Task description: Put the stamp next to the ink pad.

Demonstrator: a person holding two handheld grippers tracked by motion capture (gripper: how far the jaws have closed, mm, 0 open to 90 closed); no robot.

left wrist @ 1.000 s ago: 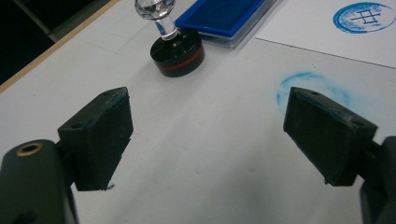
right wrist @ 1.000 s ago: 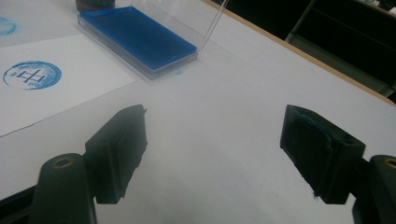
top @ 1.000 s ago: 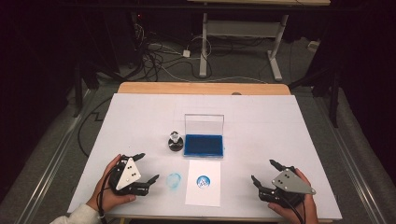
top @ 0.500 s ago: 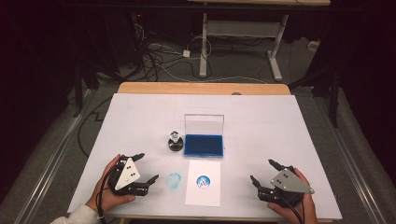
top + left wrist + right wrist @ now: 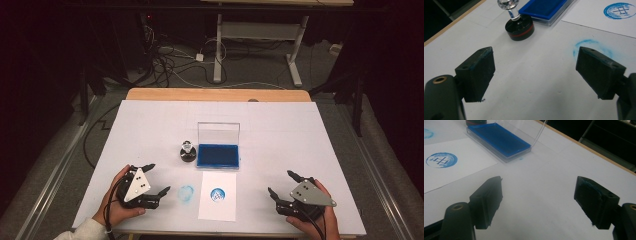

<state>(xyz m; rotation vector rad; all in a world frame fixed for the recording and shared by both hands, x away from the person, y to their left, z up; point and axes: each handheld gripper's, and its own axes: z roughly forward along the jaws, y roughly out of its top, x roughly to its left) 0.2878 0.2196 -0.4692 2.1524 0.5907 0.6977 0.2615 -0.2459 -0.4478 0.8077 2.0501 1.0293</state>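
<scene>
Both tools rest low on the white counter [image 5: 150,125] with nothing between their jaws. The left tool [image 5: 152,177] stands wide, and so does the right tool [image 5: 282,184], each one empty.

The stamp [image 5: 519,27] sits ahead of the left tool and a little to the left in the left gripper view, upright on its round black base with a red band, a clear knob on a thin clear neck above it. Just beyond it lies the blue ink pad [image 5: 549,8], its clear lid standing open. To the right of the left tool's far jaw is a faint blue smudge [image 5: 589,46] on the counter, and past that the white paper [image 5: 218,196] bearing a round blue print.

The stamp looks small, rigid and light, though the black base probably gives it most of its weight. The knob is smooth and likely slippery, and the neck looks the weakest part. The base seems the safer hold: jaws across its sides, low, so it stays upright when lifted.
</scene>
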